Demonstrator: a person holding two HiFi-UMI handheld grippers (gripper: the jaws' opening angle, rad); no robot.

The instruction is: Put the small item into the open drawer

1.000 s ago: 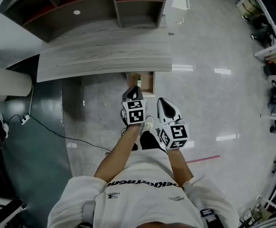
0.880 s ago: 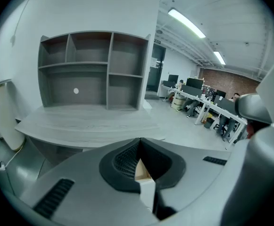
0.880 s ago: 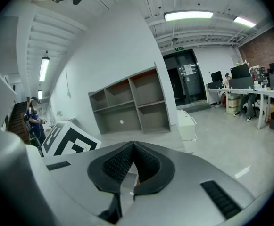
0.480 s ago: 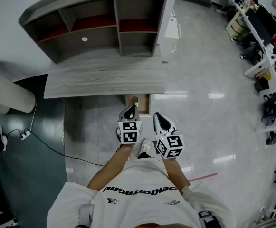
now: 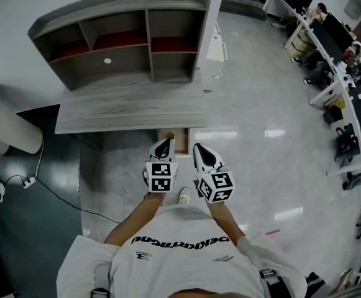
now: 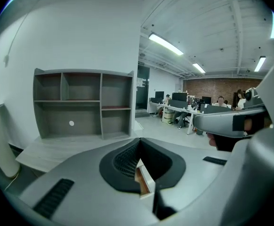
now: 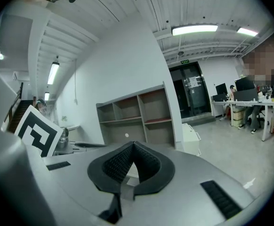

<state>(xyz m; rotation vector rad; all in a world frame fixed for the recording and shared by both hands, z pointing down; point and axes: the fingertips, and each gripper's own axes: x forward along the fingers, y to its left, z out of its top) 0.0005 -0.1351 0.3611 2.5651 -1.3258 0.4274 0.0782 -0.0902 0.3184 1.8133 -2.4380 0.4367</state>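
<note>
Drawer (image 5: 181, 143) open in head view; own view shows left gripper (image 6: 139, 142) closed.

Grey desk (image 5: 130, 110) spanning upper centre of the frame, open drawer (image 5: 181, 143) jutting below its front edge, unobstructed from above, shelf unit (image 5: 124, 36) behind, bare floor (image 5: 261, 160) clear at right, white cylinder (image 5: 9, 129) crowding left edge.

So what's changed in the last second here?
The person has straightened up, raising the left gripper and right gripper away from the open wooden drawer under the grey wood-grain desk. Both grippers' fingers are shut with nothing between them. The drawer stays open; the desk and grey shelf unit haven't moved.
</note>
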